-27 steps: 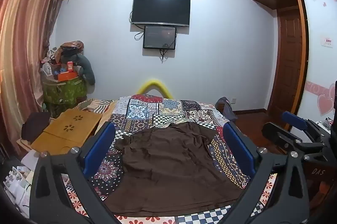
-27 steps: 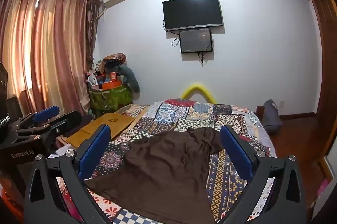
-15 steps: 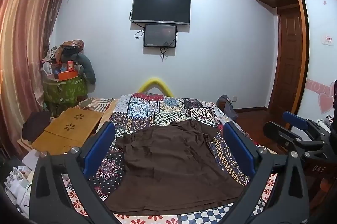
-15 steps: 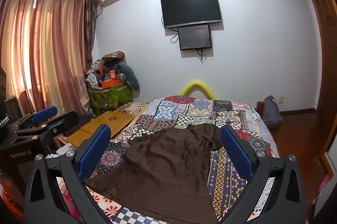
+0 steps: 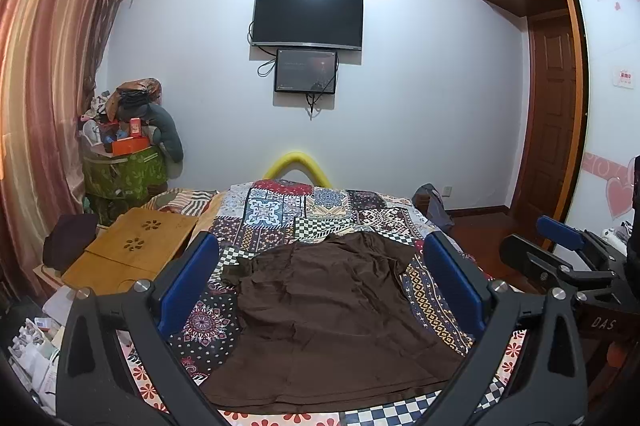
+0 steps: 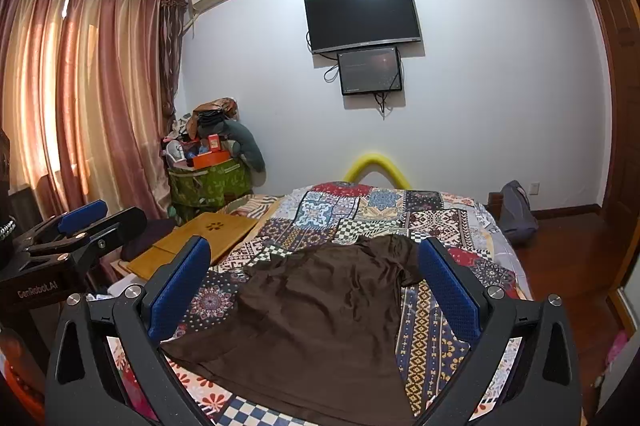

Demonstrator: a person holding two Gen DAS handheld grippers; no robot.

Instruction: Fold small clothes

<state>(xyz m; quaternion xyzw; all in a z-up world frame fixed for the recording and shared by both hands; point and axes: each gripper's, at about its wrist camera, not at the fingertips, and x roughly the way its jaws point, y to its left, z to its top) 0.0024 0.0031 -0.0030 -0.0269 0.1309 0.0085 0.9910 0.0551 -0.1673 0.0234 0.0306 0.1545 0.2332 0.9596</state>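
In the left wrist view, the left claw [image 5: 320,282] is hovering released above the near edge of the bed [image 5: 276,222], its 2 blue-padded fingers [image 5: 188,282] spread wide and touching nothing. Between them a brown shirt [image 5: 332,322] is lying flat on the patchwork bedspread, its hem running along the near edge of the bed and its collar pointing toward the far edge, with 1 short sleeve reaching toward the left edge and the other toward the right edge. A wooden lap tray [image 5: 132,246] is sitting just beside the left edge of the bed, and a yellow curved tube [image 5: 296,166] is rising behind the far edge. A black TV [image 5: 308,18] is hanging on the far wall with a smaller screen [image 5: 306,71] just under it. The right claw [image 5: 560,258] is showing at the right side of this view, well apart from the shirt. In the right wrist view, the right claw [image 6: 316,282] is likewise hanging released over the near edge of the bed [image 6: 432,218], its fingers [image 6: 448,286] wide apart and clear of the cloth. The brown shirt [image 6: 320,322] is spreading between them, its right sleeve lying near the right finger. The left claw [image 6: 80,226] is showing at the left side of this view, beside the pink curtains [image 6: 80,98].
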